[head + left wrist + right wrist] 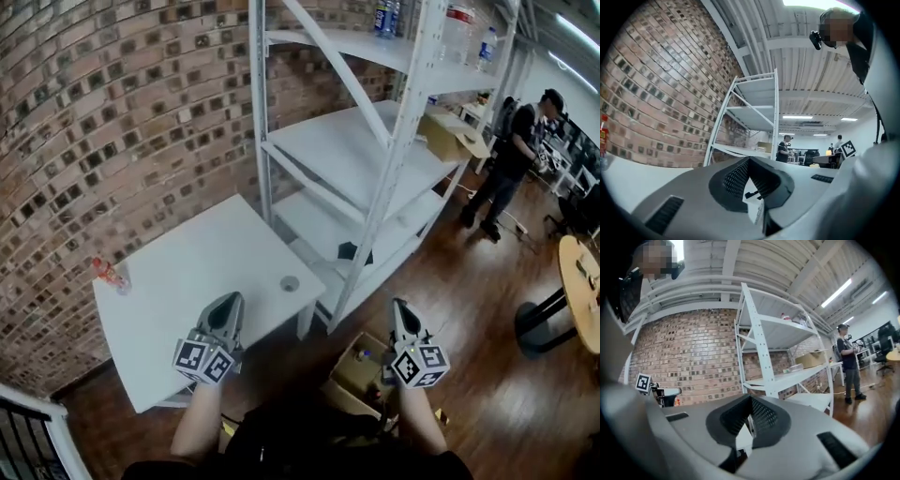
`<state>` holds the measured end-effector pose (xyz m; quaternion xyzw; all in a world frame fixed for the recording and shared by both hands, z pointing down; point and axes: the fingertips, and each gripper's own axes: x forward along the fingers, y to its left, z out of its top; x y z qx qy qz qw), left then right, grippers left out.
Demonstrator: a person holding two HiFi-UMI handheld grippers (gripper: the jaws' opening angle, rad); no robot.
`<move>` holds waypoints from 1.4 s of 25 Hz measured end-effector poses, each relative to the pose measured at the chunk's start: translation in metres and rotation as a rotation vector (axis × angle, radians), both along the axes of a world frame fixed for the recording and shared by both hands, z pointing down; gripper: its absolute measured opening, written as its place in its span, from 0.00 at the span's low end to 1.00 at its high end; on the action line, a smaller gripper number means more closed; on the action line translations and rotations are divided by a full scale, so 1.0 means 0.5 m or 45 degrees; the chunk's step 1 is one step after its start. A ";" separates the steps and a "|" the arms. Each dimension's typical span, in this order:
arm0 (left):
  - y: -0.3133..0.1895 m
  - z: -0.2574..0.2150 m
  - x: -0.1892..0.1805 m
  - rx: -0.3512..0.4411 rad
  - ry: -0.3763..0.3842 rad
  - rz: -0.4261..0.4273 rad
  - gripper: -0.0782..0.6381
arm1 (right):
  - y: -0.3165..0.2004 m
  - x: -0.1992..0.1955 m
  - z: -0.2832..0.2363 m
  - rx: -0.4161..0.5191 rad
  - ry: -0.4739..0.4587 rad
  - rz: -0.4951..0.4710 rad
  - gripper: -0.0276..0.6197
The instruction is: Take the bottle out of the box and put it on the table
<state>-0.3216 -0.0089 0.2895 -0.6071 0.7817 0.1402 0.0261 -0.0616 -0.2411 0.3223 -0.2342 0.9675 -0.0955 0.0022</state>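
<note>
Head view shows both tools empty: the left gripper (227,302) and the right gripper (401,306) each have their jaws pressed fully together, with nothing between them. The open box (358,375) sits just below the right gripper. A blue-capped shape inside may be the bottle, though it is too small to be sure. The table (187,272) lies ahead of the left gripper. Reaching down with closed jaws would likely tip the bottle or snag a box flap, so they need opening first.
</note>
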 end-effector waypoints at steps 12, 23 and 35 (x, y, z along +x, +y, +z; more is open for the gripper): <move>-0.151 -0.051 0.086 0.044 0.006 0.416 0.11 | 0.030 0.230 -0.027 -0.001 -0.028 0.435 0.05; -0.170 -0.019 0.192 0.003 0.042 0.722 0.11 | 0.185 0.351 -0.016 -0.014 0.016 0.682 0.05; -0.166 0.017 0.325 -0.026 0.031 0.987 0.11 | 0.325 0.476 0.000 -0.039 0.018 0.923 0.05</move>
